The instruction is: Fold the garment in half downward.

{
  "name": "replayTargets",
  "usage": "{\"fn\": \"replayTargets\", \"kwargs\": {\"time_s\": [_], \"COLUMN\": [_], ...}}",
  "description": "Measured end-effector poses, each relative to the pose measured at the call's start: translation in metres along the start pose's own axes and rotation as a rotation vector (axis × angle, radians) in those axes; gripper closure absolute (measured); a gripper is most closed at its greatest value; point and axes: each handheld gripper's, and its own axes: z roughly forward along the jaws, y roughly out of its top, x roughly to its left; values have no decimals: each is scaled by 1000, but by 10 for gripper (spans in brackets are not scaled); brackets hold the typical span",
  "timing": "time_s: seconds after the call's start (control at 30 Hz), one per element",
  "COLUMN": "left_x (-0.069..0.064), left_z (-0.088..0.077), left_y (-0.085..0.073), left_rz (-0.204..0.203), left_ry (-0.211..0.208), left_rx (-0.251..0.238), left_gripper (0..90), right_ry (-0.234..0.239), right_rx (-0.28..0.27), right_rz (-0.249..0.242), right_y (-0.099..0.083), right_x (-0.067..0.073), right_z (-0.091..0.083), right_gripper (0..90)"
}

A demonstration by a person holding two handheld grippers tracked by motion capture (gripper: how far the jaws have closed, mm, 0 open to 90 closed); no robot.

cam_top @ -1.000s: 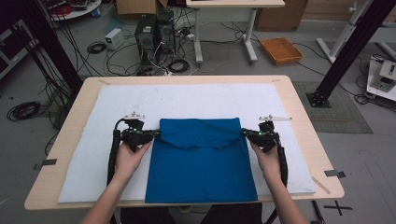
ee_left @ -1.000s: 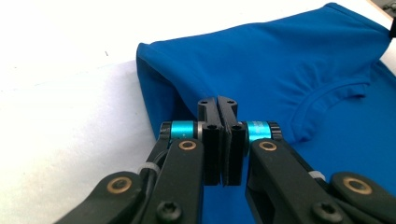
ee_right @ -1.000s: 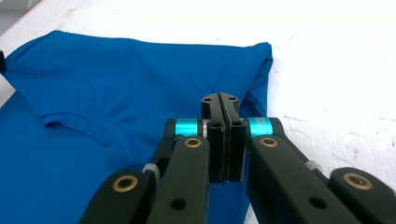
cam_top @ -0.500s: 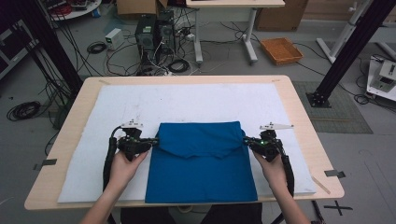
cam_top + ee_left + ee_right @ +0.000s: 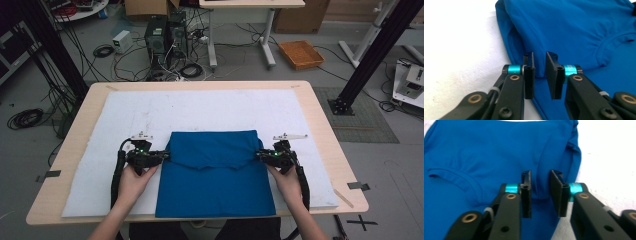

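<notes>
A blue shirt (image 5: 215,185) lies on the white mat (image 5: 200,107), its upper part folded down over the rest, collar showing. My left gripper (image 5: 165,156) is at the left end of the folded flap and my right gripper (image 5: 260,155) at the right end. Both pairs of jaws have just been opening. In the left gripper view the left gripper (image 5: 539,56) stands slightly apart, with the shirt's (image 5: 574,30) folded edge in the gap and unpressed. The right gripper (image 5: 541,175) stands the same way over the shirt's (image 5: 486,152) edge in its own view.
The mat covers most of the wooden table (image 5: 325,130). A person's hands hold both grippers from the near side. Behind the table, the floor holds computer towers (image 5: 162,35), cables and an orange tray (image 5: 301,54); a black stand (image 5: 365,65) rises at right.
Both hands have shifted a little toward the near edge, and the folded flap has come down flat on the shirt.
</notes>
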Motion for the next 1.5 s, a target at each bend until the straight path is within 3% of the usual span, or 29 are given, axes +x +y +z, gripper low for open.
{"fn": "replayTargets", "kwargs": {"time_s": [0.17, 0.4, 0.5, 0.6, 0.73, 0.9, 1.1, 1.33, 1.5], "left_x": [-4, -7, -8, -11, -15, -15, -17, -27, -38], "left_z": [8, 9, 11, 12, 8, -2, -25, -49, -69], "left_y": [2, 4, 3, 3, 3, 3, 3, -14, -38], "left_rz": [30, 41, 50, 68, 91, 63, 31, 24, 5], "left_ry": [34, 76, 73, 71, 71, -6, -105, -188, -266], "left_rx": [20, 0, 14, 28, 7, -32, -74, -56, -26], "left_gripper": [740, 682, 682, 746, 878, 883, 883, 883, 883], "right_ry": [2, 7, 8, 6, 7, 20, 43, 90, 130], "right_rx": [5, 0, 0, -3, -11, -17, -29, -24, -23], "right_rz": [-6, -12, -13, -16, -18, -16, -13, -41, -51], "right_y": [0, 0, 0, 0, 0, 0, -3, -18, -38], "right_x": [1, 2, 2, 2, 3, 4, 6, 23, 37], "right_z": [0, -2, -1, -1, -4, -8, -21, -48, -71], "right_gripper": [834, 839, 839, 843, 850, 855, 860, 860, 861]}}
